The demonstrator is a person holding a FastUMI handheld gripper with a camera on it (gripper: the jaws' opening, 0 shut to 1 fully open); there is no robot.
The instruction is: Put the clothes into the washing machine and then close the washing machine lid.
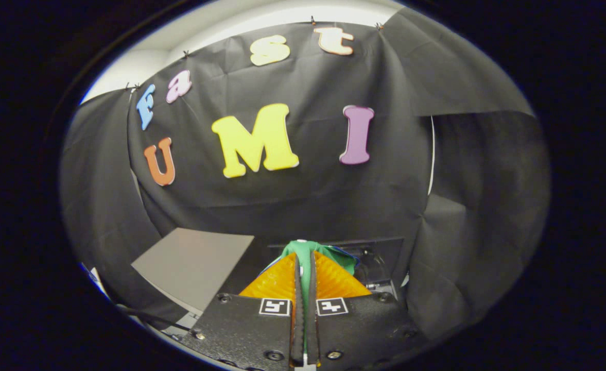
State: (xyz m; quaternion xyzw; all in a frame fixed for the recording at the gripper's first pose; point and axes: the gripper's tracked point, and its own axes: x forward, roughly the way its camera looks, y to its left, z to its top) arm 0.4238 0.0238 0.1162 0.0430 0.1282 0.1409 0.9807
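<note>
The tool [305, 268] is almost fully closed, and its two orange fingers [277, 282] pinch a green cloth [306, 253] between them, so it hangs safely for carrying. Just beyond the fingers is the dark washer [380, 257], probably open to receive it. A grey panel [192, 263] lies beside it.

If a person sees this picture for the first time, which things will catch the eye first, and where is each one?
First comes the green cloth, pinched between the two orange fingers of the hand-held gripper, which is shut on it; it bunches up at the fingertips. To the left of the fingers lies a flat grey panel, tilted. Just beyond the cloth sits a dark opening with a clear rim; whether it is the washing machine is hard to tell.
</note>
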